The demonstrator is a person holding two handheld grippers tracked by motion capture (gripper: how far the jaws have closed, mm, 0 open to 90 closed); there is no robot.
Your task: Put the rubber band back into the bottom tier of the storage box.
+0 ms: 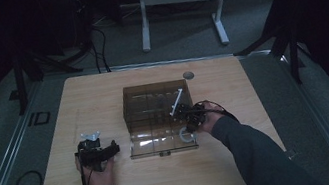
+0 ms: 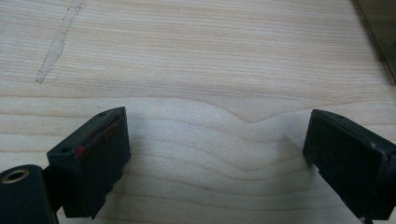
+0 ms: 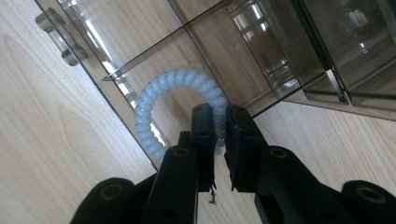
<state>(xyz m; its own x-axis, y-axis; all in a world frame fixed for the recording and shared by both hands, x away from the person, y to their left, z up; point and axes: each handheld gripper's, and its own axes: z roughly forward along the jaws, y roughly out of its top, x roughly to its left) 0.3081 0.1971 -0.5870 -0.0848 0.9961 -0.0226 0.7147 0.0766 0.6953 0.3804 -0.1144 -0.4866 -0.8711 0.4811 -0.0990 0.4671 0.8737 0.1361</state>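
Observation:
A smoky clear plastic organizer box (image 1: 157, 105) with dividers stands open in the middle of the table, its lid (image 1: 158, 144) lying flat toward me. A pale blue spiral hair tie (image 3: 164, 100) hangs over the lid's corner, and my right gripper (image 3: 220, 119) is shut on its coil. In the high view the hair tie (image 1: 185, 135) shows as a white ring under the right gripper (image 1: 190, 118). My left gripper (image 2: 215, 149) stands open over bare wood, nothing between its jaws; in the high view the left gripper (image 1: 95, 152) rests left of the lid.
The box's compartments (image 3: 299, 51) lie just beyond the right gripper. A white stick (image 1: 176, 101) leans in the box's right side. A round grommet (image 1: 188, 75) sits near the table's far edge. Table legs and cables stand behind the table.

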